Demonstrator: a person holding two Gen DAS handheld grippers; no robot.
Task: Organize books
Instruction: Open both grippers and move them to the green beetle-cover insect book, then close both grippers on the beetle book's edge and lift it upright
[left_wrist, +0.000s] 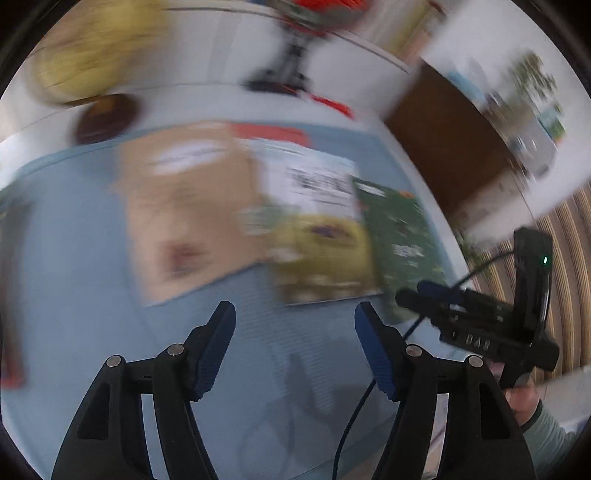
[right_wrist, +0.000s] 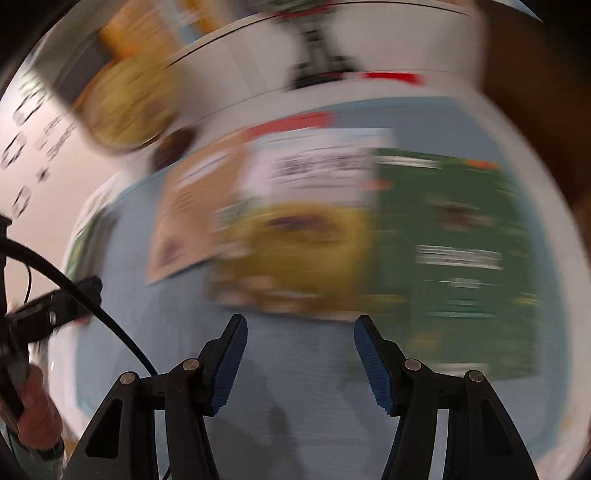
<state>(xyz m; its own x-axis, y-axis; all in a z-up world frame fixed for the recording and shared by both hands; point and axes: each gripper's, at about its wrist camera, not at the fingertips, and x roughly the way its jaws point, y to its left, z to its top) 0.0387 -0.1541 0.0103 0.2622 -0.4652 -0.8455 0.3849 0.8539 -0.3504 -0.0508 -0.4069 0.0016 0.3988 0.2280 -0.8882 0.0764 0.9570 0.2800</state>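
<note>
Pale blue cloth (left_wrist: 81, 240) covers the work surface, and both views of it are smeared by motion blur. Three books lie flat on the cloth in a loose, overlapping row. At the left is a tan book (left_wrist: 188, 221), tilted, with a white patch near its far edge and a dark mark nearer the camera. In the middle is a book with a white top and yellow lower half (left_wrist: 317, 229); dark print runs across its white part, too blurred to read. At the right is a green book (left_wrist: 402, 236) with pale lettering, its left edge meeting the middle book. A red strip (left_wrist: 269, 133) shows just beyond the far edges of the tan and middle books.

Past the cloth, on the white table (left_wrist: 207, 77), stand a black stand with red parts (left_wrist: 291, 70), a round yellowish thing (left_wrist: 92, 55) at the far left and a dark brown disc (left_wrist: 107, 118) beside it.

Near the camera, the left gripper (left_wrist: 295, 332) hangs over bare cloth short of the books, its blue-padded fingers (left_wrist: 218, 347) spread well apart with nothing between them. The right gripper (right_wrist: 301, 347) is likewise held over bare cloth, just short of the middle book, fingers parted and empty. Each view catches the other gripper at its edge, gripped by a hand (left_wrist: 524, 398) in a grey-green sleeve.
</note>
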